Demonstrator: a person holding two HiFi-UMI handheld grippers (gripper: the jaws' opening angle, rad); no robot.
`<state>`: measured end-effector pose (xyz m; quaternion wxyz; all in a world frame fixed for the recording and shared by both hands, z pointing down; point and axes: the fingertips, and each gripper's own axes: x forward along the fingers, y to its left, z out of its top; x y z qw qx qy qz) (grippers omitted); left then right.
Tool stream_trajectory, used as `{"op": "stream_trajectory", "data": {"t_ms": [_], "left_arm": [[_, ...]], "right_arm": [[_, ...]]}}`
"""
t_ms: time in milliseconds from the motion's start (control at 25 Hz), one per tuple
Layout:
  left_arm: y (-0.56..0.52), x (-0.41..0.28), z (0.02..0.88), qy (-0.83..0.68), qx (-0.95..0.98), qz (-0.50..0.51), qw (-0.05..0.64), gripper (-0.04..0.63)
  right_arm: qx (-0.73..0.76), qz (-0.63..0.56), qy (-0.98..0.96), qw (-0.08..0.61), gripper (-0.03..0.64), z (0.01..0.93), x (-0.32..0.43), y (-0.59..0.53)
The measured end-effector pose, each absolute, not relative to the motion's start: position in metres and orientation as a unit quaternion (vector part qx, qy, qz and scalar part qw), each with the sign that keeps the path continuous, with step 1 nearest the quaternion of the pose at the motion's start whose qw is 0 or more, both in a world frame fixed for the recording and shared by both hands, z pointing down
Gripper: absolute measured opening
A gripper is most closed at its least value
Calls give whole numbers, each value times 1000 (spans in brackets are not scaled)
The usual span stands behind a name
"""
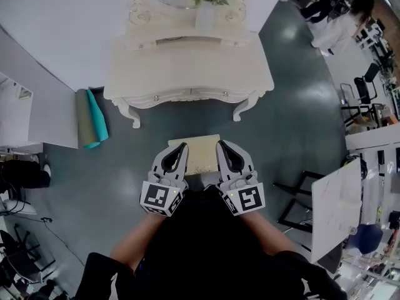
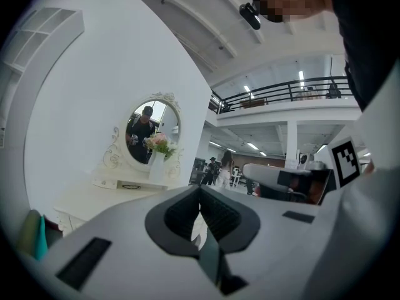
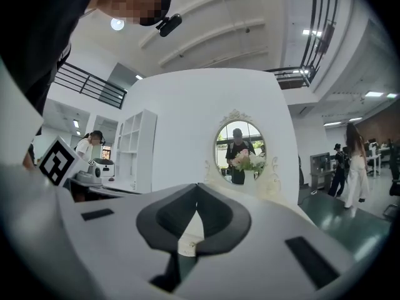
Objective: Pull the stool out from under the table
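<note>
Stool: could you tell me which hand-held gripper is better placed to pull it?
Neither clearly: the left hand-held gripper and right hand-held gripper, both shut, sit evenly on either side of the stool.

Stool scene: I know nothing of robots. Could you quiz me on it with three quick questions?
1. True or false: the stool stands wholly under the table.
2. What stands before the mirror? A) a lamp B) a vase of flowers C) a clock
3. Fill in: the left gripper and the right gripper both have their jaws ___.
Key: 1 false; 2 B; 3 shut.
</note>
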<state>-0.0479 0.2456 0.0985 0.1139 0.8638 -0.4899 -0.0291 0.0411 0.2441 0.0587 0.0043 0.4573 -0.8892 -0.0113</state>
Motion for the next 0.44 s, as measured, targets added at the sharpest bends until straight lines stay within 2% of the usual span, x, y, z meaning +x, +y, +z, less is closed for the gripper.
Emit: {"op": "stream_trajectory", "data": {"t_ms": [440], "left_arm": [[235,-81,82,-505,855,-59,99,15]], "right_arm": [[454,-2,-891,10,18,74,11,249]]}}
